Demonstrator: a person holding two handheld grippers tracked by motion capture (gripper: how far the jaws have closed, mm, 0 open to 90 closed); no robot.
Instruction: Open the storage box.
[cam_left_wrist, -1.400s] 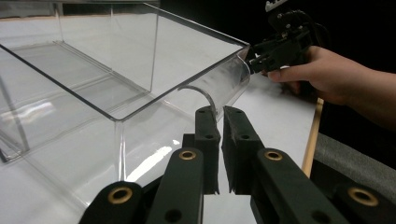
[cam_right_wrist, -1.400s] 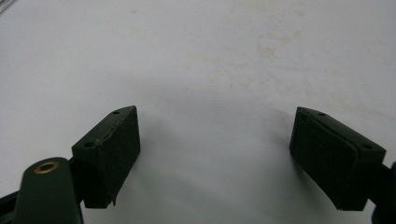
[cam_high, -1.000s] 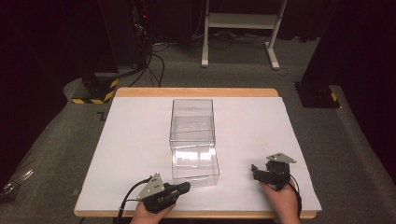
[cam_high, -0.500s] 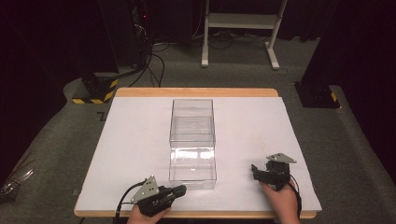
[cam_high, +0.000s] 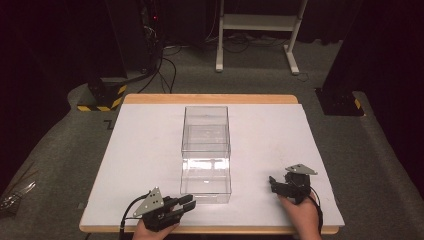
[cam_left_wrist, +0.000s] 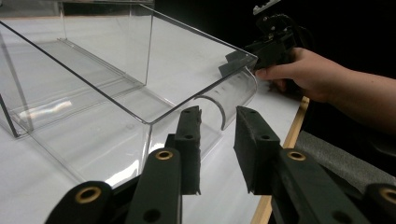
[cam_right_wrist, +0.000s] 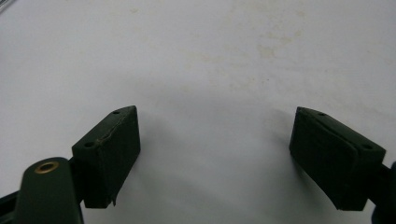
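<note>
Left gripper (cam_high: 187, 202): we record it at the near edge of the table, just short of the near left corner of the clear box (cam_high: 206, 150). Jaws parted by a narrow gap and holding nothing; in the left gripper view (cam_left_wrist: 217, 142) the gap frames the box's curved corner, and we cannot tell for certain whether a pad touches the wall. Pads are matt black, blocky and foam-like, mounted on black arms with brass-coloured rivets. A grey three-cornered plate sits on top, and a black cable trails toward the person.

Right gripper (cam_high: 272, 183): we log it held in the right hand (cam_high: 302, 215) near the table's near right corner, well apart from the box. Jaws stand wide apart and empty; in the right gripper view (cam_right_wrist: 215, 156) only bare white surface lies between them. One pad shows a worn, frayed edge.

Clear box: rigid transparent plastic, rectangular and elongated, with glossy walls catching reflections and a rounded corner (cam_left_wrist: 233, 95). We see it resting at the middle of the table, long side running away from the person.

Table (cam_high: 140, 150): white matt top, faintly smudged, with a pale wooden rim.

Surroundings: grey carpet, a white metal stand (cam_high: 255, 22) and black cables beyond the table.
</note>
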